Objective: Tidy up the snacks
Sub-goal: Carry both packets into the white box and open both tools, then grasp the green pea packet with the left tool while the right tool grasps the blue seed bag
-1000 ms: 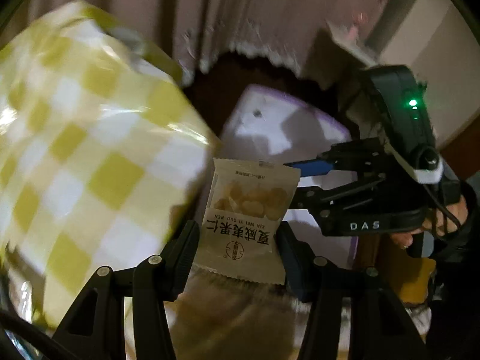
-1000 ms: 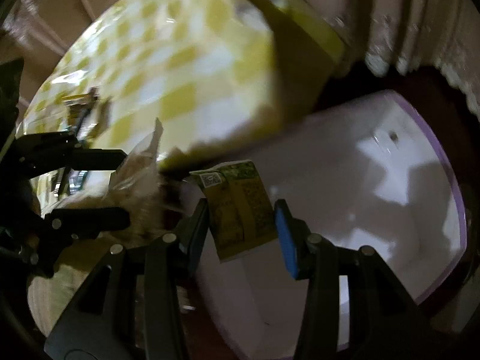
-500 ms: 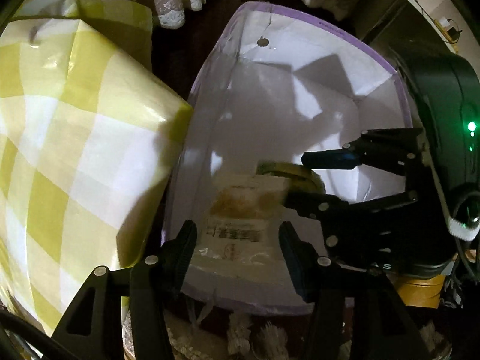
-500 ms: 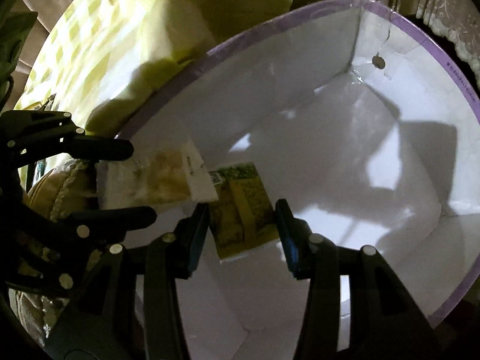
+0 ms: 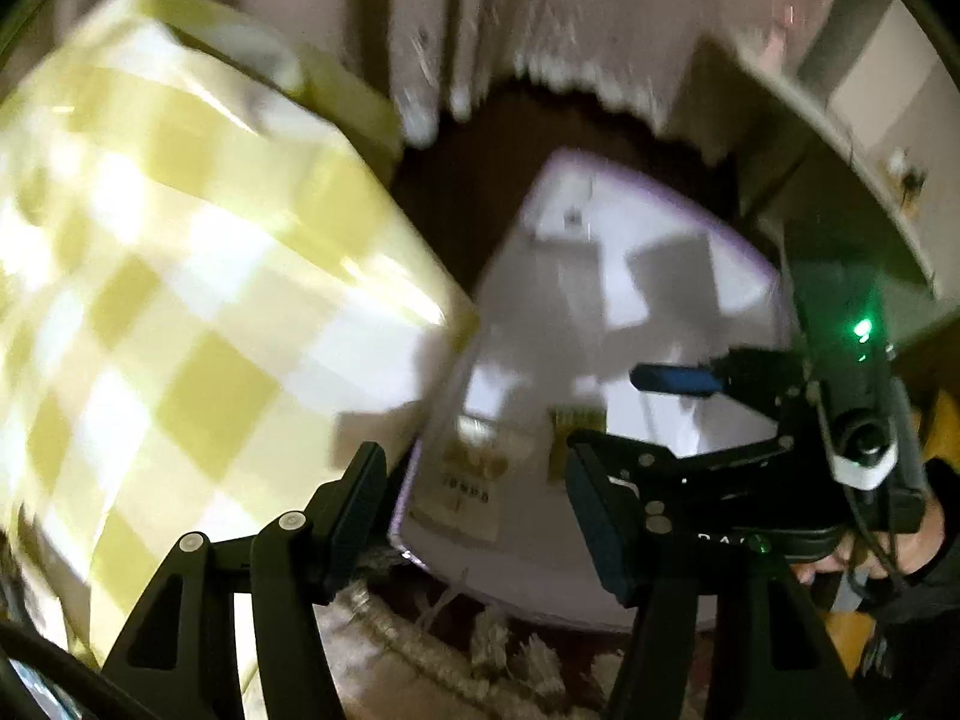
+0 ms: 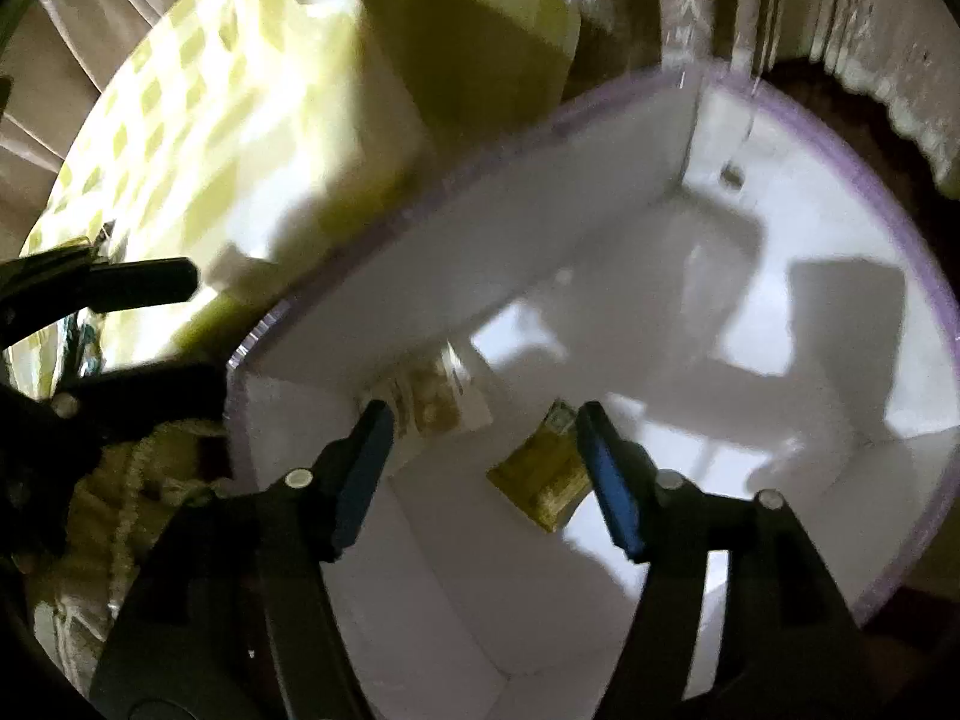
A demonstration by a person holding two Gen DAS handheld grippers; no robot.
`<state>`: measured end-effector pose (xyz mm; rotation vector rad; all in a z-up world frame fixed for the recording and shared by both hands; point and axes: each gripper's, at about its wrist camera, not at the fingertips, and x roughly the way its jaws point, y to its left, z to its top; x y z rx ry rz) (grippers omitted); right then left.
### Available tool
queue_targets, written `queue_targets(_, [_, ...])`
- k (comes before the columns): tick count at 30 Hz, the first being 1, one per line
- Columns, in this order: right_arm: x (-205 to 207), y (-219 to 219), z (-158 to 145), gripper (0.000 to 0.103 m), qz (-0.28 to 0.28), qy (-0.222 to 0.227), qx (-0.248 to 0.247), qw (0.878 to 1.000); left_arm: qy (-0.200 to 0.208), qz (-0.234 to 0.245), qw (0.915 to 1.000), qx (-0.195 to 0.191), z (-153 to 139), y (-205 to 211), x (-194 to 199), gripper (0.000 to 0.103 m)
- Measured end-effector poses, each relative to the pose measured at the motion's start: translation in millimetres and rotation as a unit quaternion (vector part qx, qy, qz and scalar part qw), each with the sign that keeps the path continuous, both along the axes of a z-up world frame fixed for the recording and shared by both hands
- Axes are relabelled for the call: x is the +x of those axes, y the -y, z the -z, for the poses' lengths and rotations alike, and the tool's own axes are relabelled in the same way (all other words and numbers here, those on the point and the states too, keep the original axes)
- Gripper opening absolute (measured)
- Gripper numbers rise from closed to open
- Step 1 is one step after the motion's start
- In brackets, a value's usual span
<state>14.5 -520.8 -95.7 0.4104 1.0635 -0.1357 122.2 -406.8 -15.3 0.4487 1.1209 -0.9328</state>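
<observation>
A white box with a purple rim (image 5: pixel 624 240) (image 6: pixel 840 168) stands open. A clear nut packet (image 5: pixel 474 468) (image 6: pixel 429 402) lies inside near the box's left wall. A yellow-green snack packet (image 6: pixel 543 474) (image 5: pixel 576 420) lies on the box floor beside it. My left gripper (image 5: pixel 474 516) is open and empty, above the box's near edge. My right gripper (image 6: pixel 486 468) is open and empty over the two packets; it also shows in the left wrist view (image 5: pixel 678 414).
A table with a yellow and white checked cloth (image 5: pixel 168 312) (image 6: pixel 240 138) stands left of the box. Lace curtains (image 5: pixel 540 12) hang behind. A fringed beige rug (image 5: pixel 432 648) lies under the box's near edge. A white cabinet (image 5: pixel 852 120) is at right.
Both grippers have opened and let go of their packets, which now lie in the box. Both grippers have lifted back from the box.
</observation>
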Motion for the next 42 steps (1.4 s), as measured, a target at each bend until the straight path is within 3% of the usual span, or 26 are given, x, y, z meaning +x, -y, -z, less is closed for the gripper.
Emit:
queue_targets(2, [-3,-7,-21,0.087,0.017,0.020,-0.042,0.999,0.021,-0.018,0.9992,-0.028,-16,-20,-2,0.063])
queue_targets(3, [-4,-10,-29,0.089,0.024,0.026,-0.059,0.998,0.033,-0.038,0.9978,-0.043,-24,-31,-3,0.063])
queue_targets(6, [-3,-25,-58,0.091,0.046,0.051,-0.110,0.992,0.056,-0.091,0.9912,-0.078,-41,-65,-8,0.063])
queue_targets(8, [1,-33,-67,0.093,0.039,0.061,-0.116,0.991,0.075,-0.123,0.9849,-0.096,-52,-90,-15,0.063])
queue_targets(11, [4,-55,-81,0.094,0.024,0.079,-0.138,0.987,0.108,-0.170,0.9748,-0.095,-62,-134,-20,0.063])
queue_targets(14, [8,-81,-97,0.094,-0.018,0.086,-0.147,0.985,0.118,-0.212,0.9650,-0.099,-62,-177,-24,0.063])
queue_targets(18, [18,-100,-105,0.094,-0.057,0.101,-0.096,0.989,0.113,-0.270,0.9469,-0.132,-67,-239,-29,0.063])
queue_targets(22, [30,-126,-113,0.094,-0.085,0.108,-0.092,0.986,0.116,-0.326,0.9282,-0.137,-63,-286,-31,0.063])
queue_targets(27, [42,-163,-114,0.094,-0.139,0.117,-0.061,0.982,0.090,-0.394,0.9037,-0.141,-49,-352,-37,0.063])
queue_targets(32, [54,-198,-112,0.094,-0.167,0.108,-0.062,0.978,0.052,-0.446,0.8798,-0.155,-32,-403,-38,0.063])
queue_targets(36, [66,-217,-108,0.094,-0.191,0.097,-0.057,0.975,0.013,-0.477,0.8626,-0.167,-19,-424,-34,0.063])
queue_targets(42, [83,-246,-101,0.094,-0.226,0.089,-0.059,0.968,-0.053,-0.515,0.8425,-0.147,10,-438,-10,0.063])
